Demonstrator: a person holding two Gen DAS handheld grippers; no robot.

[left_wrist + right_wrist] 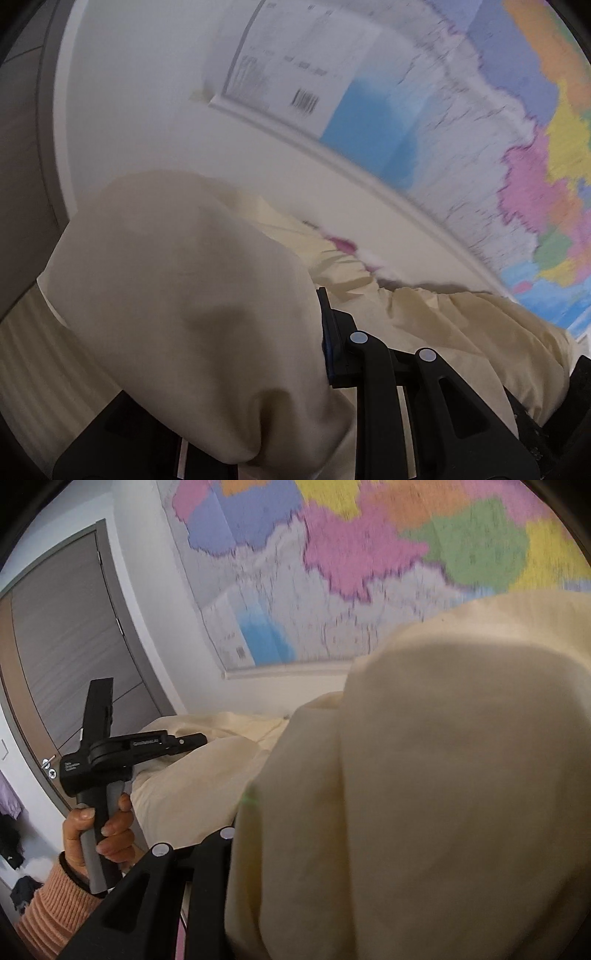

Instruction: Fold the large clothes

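Note:
A large cream-coloured garment (192,295) is held up in the air in front of a wall. In the left wrist view it bunches over my left gripper (325,332), whose jaws are shut on the cloth; one black finger (328,325) shows, the other is hidden under the fabric. In the right wrist view the same garment (443,775) drapes over my right gripper (240,834) and hides its fingertips; the cloth hangs from it. The left gripper (192,740) also shows there at the left, held by a hand, pinching the cloth's far edge.
A coloured wall map (498,129) hangs close behind the garment and also shows in the right wrist view (351,554). A grey-brown door (66,657) stands to the left. Dark clothes (14,842) lie low at the far left.

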